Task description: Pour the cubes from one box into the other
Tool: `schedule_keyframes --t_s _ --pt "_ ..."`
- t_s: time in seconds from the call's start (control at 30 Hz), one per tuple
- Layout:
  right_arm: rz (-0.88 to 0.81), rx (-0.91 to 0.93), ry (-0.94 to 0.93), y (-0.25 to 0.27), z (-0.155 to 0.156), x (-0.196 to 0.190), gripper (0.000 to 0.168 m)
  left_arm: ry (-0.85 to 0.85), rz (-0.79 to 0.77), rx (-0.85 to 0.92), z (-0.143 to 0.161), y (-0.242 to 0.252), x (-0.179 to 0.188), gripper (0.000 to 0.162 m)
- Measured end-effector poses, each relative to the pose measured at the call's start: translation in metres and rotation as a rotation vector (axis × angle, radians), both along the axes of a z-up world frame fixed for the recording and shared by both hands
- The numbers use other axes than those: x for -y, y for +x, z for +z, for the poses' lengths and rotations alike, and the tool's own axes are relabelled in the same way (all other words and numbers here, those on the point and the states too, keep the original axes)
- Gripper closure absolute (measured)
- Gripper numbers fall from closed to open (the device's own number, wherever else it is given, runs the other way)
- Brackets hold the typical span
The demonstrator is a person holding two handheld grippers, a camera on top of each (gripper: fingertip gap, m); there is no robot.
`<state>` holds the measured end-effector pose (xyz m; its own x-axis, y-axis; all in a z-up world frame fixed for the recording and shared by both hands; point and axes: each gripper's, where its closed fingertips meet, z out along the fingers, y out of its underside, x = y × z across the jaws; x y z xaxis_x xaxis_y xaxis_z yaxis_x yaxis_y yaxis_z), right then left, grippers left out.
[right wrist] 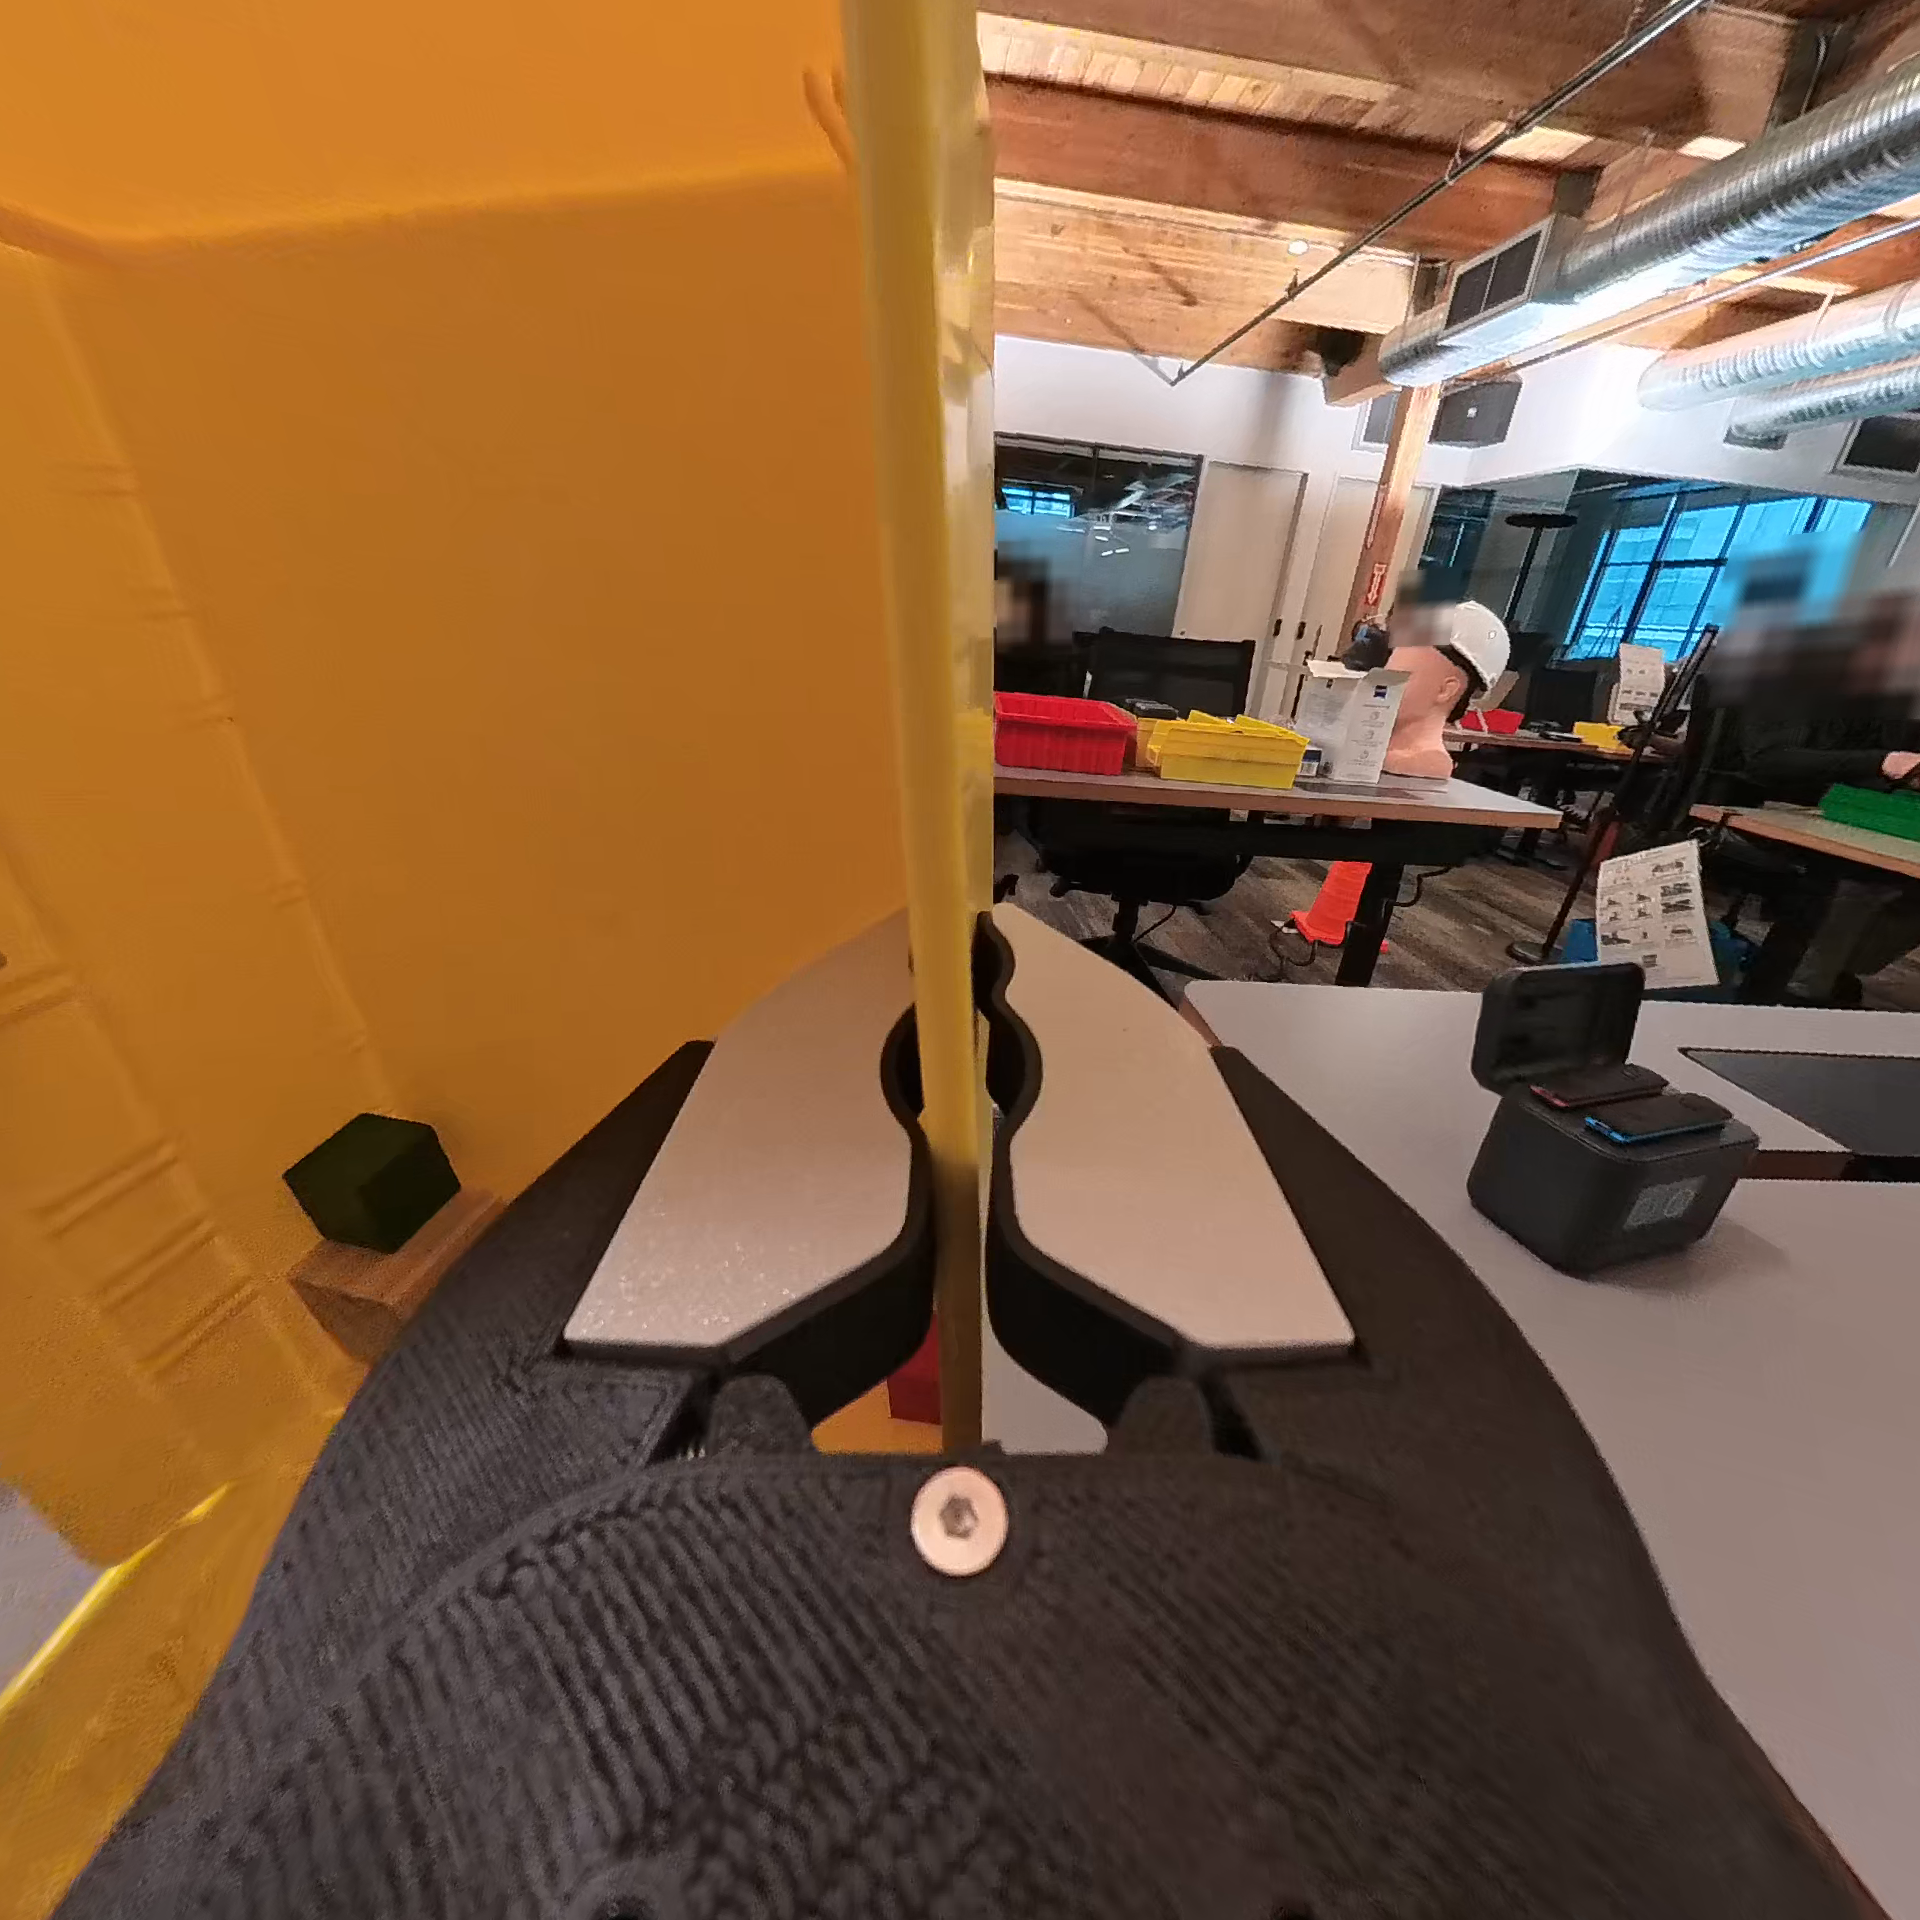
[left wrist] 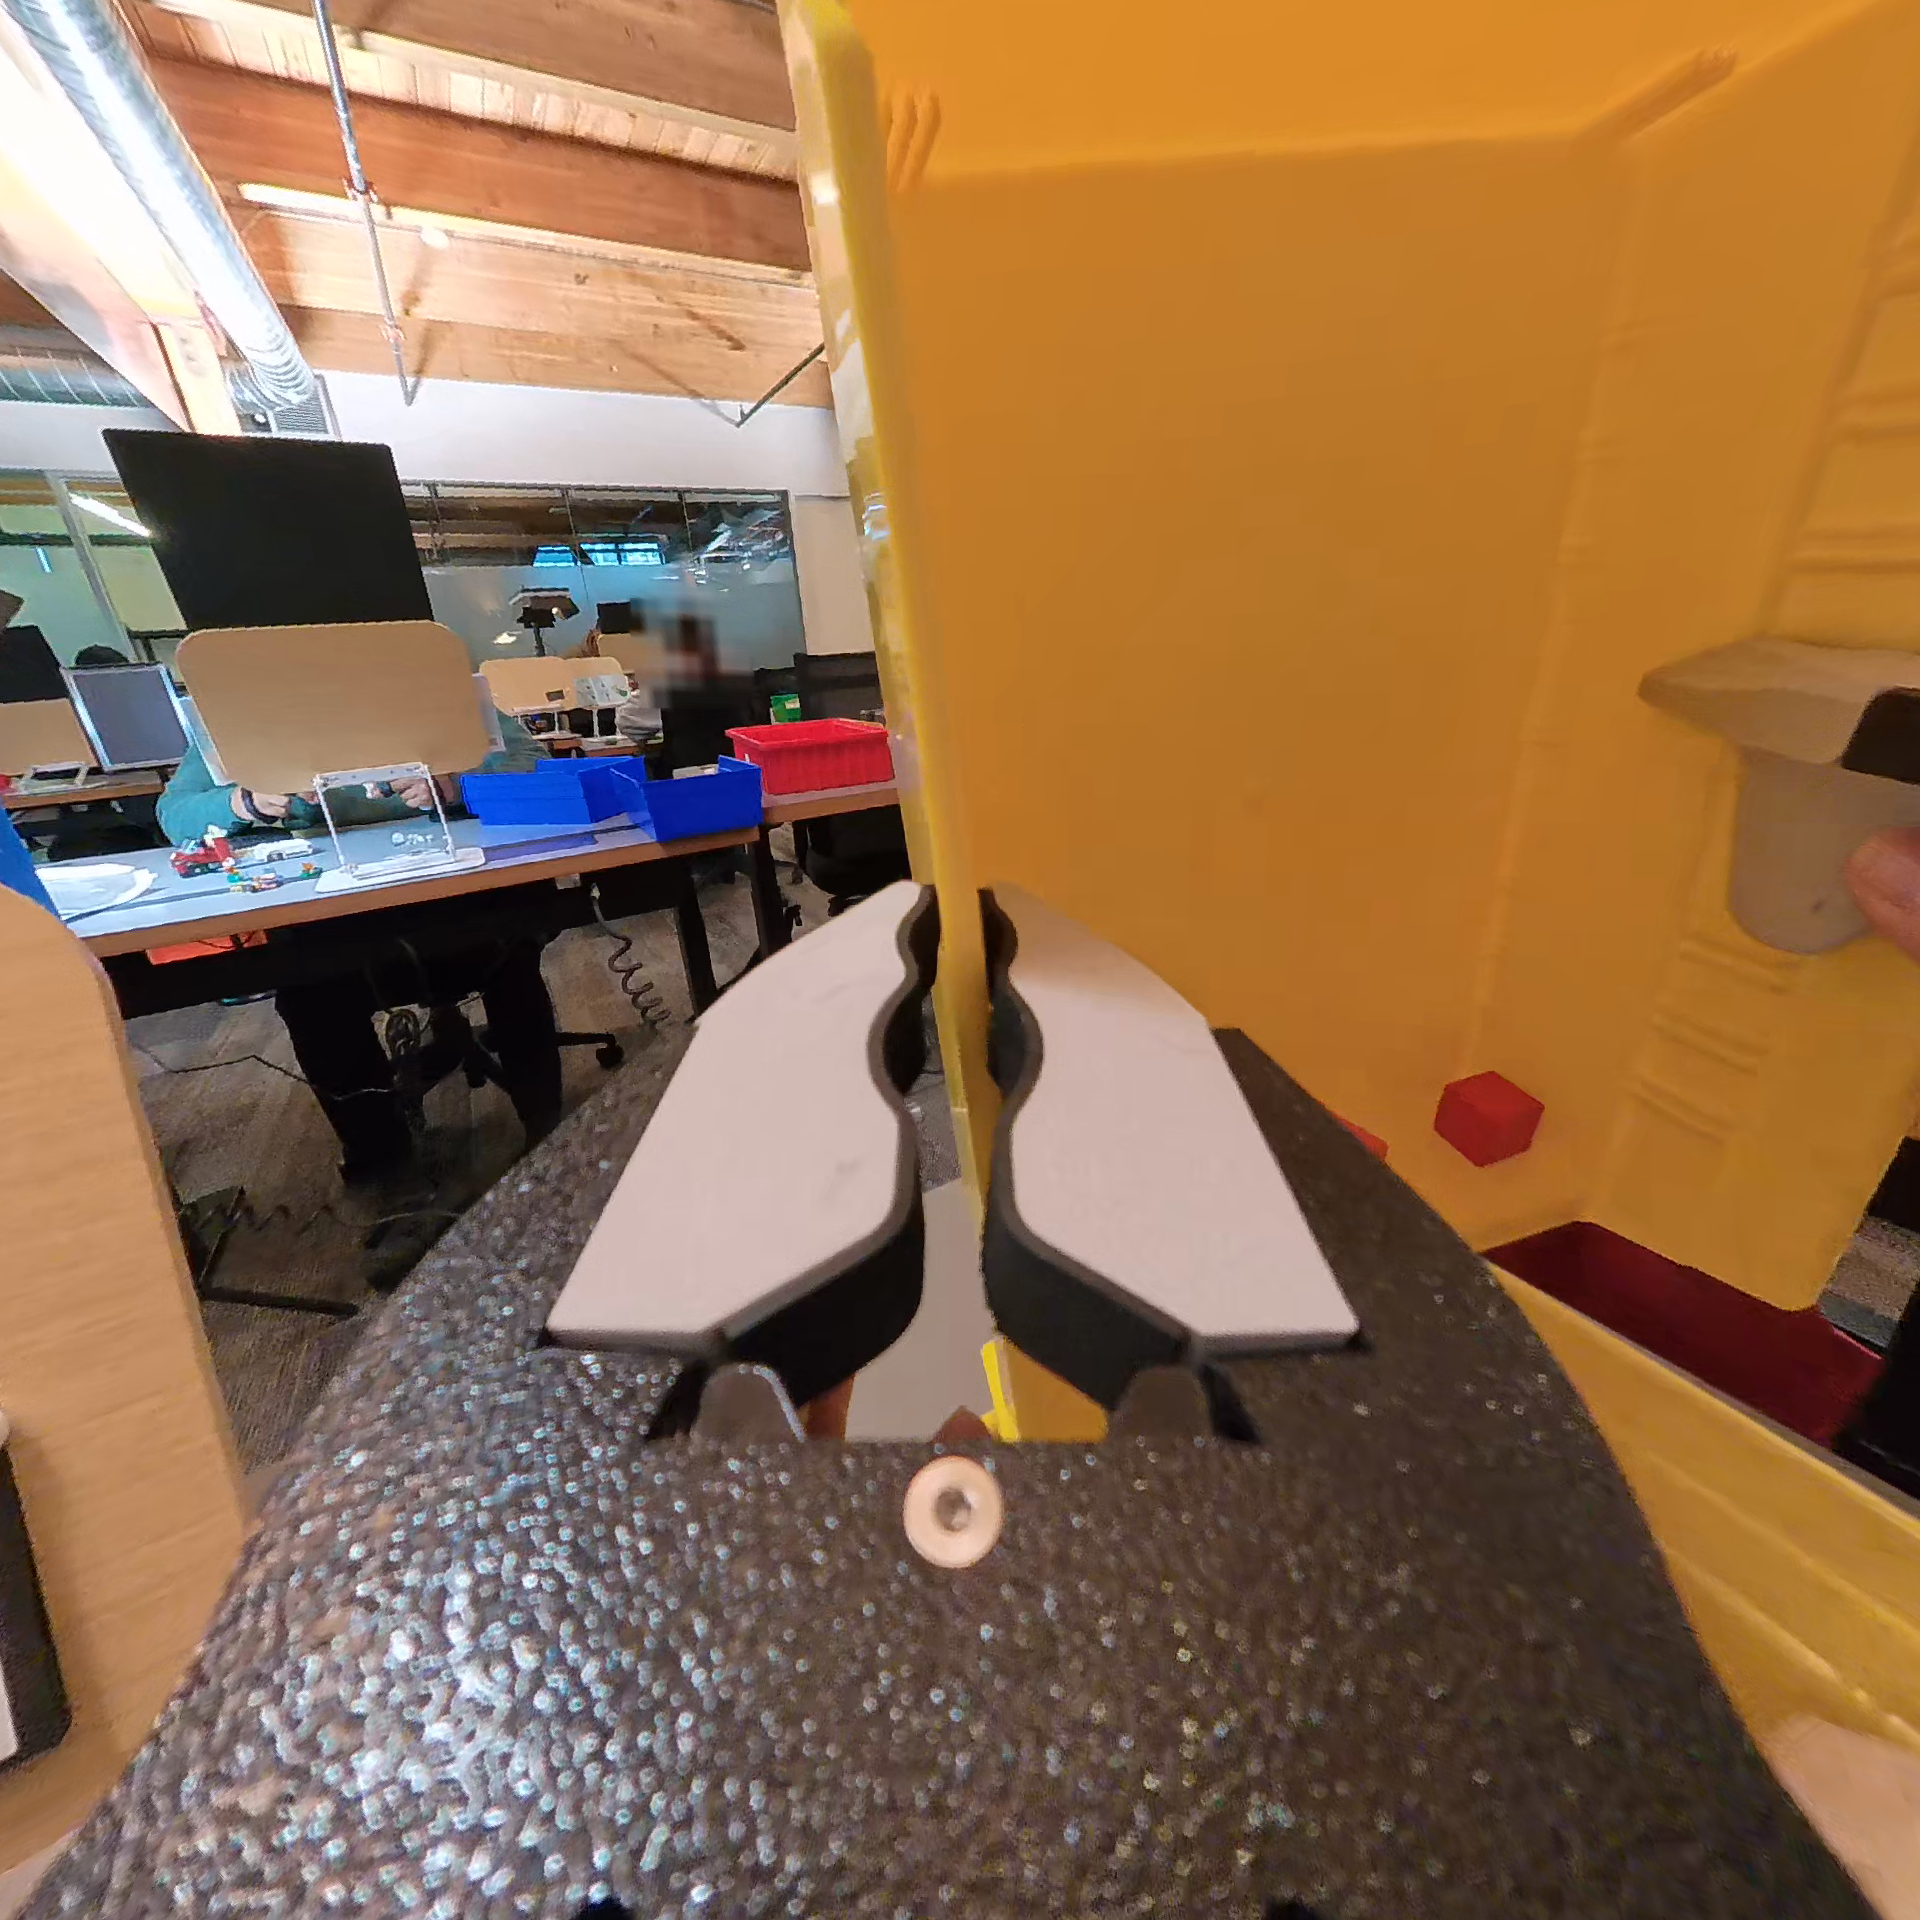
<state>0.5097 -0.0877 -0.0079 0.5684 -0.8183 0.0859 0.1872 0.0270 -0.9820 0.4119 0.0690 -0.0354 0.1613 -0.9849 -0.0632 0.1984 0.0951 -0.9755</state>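
A yellow box (left wrist: 1247, 582) is lifted and tipped, its inside facing both cameras. My left gripper (left wrist: 961, 914) is shut on the box's left side wall. My right gripper (right wrist: 951, 935) is shut on its right side wall (right wrist: 920, 520). In the left wrist view a red cube (left wrist: 1488, 1117) lies inside near the lower edge, and the right gripper's fingers (left wrist: 1787, 790) show on the far wall. In the right wrist view a dark green cube (right wrist: 372, 1182) and a wooden cube (right wrist: 395, 1283) rest inside; a red cube (right wrist: 916, 1377) shows between my fingers. A second yellow box's rim (left wrist: 1704, 1455) lies below, with a dark red inside.
A grey table (right wrist: 1558, 1455) is at the right with a dark open case (right wrist: 1605, 1143) and a black mat (right wrist: 1829, 1101). A wooden panel (left wrist: 94, 1247) stands at the left. Farther off are desks with red (left wrist: 812, 753), blue (left wrist: 644, 795) and yellow bins (right wrist: 1226, 748), and seated people.
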Motion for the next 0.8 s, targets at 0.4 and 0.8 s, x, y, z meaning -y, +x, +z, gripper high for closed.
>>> schedule_keyframes --t_s 0.4,0.8 --pt "0.006 0.096 0.123 -0.020 0.028 0.010 0.164 0.014 -0.031 0.135 0.029 -0.019 0.010 0.155" --pt "0.010 0.149 0.149 -0.030 0.052 0.009 0.164 0.041 -0.030 0.172 0.055 -0.029 0.008 0.155"
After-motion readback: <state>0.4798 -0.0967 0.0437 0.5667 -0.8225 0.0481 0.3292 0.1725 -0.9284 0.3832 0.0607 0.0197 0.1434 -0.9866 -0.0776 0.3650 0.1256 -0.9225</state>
